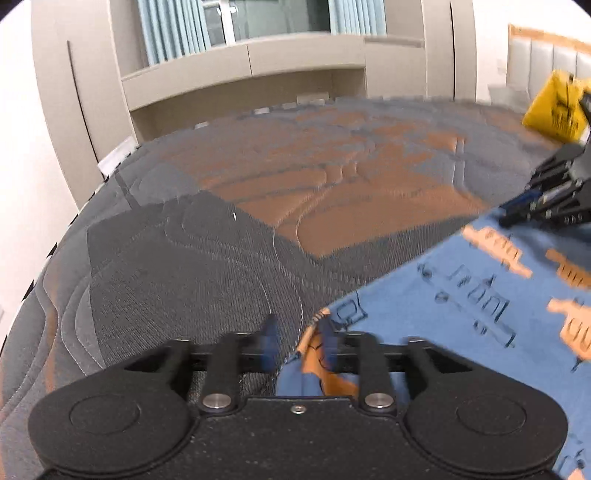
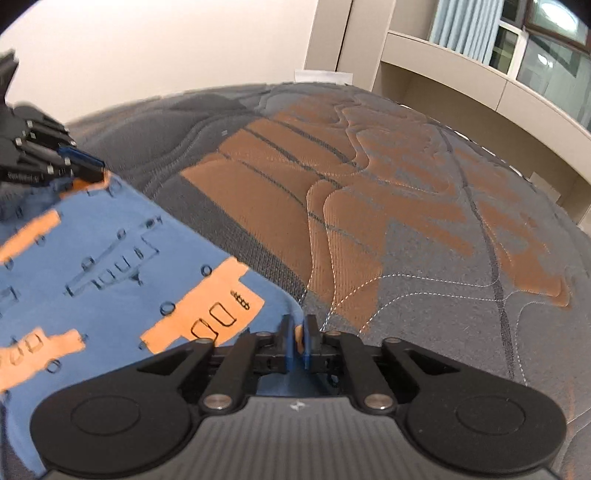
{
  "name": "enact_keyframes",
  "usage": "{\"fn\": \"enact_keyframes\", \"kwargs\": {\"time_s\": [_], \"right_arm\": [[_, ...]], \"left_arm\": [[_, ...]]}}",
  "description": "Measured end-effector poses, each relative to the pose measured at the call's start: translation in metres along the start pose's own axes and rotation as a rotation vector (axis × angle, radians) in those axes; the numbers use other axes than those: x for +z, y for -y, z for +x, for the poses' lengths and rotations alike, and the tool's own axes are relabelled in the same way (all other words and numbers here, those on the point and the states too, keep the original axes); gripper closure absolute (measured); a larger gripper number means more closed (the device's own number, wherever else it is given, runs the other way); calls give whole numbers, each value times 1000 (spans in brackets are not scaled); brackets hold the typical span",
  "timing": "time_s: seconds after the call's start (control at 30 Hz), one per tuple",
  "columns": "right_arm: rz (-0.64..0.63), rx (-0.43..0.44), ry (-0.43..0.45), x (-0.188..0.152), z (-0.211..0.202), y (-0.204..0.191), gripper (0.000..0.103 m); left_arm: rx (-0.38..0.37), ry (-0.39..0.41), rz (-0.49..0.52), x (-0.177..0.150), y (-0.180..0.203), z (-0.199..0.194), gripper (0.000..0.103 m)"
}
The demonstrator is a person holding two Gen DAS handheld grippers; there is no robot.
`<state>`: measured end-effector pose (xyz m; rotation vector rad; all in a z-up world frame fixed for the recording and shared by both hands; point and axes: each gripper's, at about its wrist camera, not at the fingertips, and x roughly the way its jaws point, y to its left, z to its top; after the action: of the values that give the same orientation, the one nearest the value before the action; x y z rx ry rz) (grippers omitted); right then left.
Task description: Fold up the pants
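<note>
Pants [image 2: 110, 266], blue with orange patches, lie on quilted mattress [image 2: 369, 206]; left gripper [image 1: 301, 341] fingers apart astride a corner; right gripper [image 2: 300, 341] nearly together, fabric between.

Bedroom, quilted mattress [image 1: 332, 192], padded headboard [image 1: 554, 55], curtains [image 1: 173, 26]

We see blue pants [image 2: 110, 258] with orange patches and dark line drawings lying spread flat on the grey-and-orange quilted bed [image 2: 369, 184].
</note>
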<state>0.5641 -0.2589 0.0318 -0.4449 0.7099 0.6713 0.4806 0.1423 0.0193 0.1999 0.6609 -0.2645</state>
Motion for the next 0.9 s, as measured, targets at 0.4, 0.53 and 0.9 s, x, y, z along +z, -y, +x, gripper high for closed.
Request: {"fn": "enact_keyframes", "kwargs": {"time_s": [0.4,0.53,0.9], "right_arm": [[158,105,29,-14,-1,25,99],[109,32,103,-25,-38,0,100],[-60,-128,362,-105,-209,-123,100]], "left_arm": [[-20,-71,-95,-1,-2,8,101],[-6,63,-61,1,12,-33,101],[-16,281,29,-62,69,-171,101]]}}
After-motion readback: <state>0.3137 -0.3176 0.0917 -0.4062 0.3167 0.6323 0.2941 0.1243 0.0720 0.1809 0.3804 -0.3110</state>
